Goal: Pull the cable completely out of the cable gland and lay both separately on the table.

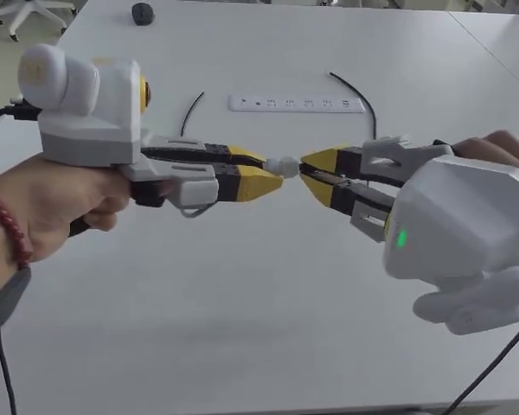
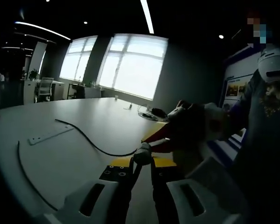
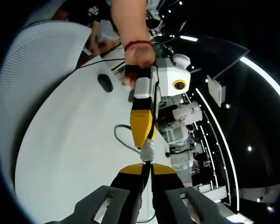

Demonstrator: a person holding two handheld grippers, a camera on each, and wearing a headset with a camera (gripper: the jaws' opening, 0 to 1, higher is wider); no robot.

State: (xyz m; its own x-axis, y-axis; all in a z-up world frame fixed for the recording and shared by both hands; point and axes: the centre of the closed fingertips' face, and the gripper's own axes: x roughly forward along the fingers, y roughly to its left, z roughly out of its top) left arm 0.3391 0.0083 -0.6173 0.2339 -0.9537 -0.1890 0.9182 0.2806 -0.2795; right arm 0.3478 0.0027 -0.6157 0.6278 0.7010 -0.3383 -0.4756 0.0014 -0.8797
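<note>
A small white cable gland (image 1: 284,164) hangs in the air above the table, between the two grippers' yellow tips. My left gripper (image 1: 275,176) comes in from the left and is shut on the gland (image 2: 142,152). My right gripper (image 1: 304,170) meets it tip to tip from the right, shut on the thin black cable right at the gland (image 3: 147,150). One stretch of the cable (image 1: 356,91) curves over the table behind the right gripper. Another stretch shows behind the left gripper. In the left gripper view the cable (image 2: 86,140) sweeps from the gland across the tabletop.
A white power strip (image 1: 294,104) lies on the white table (image 1: 242,328) beyond the grippers. A dark rounded object (image 1: 143,13) sits at the far edge. Office chairs stand past the far left corner.
</note>
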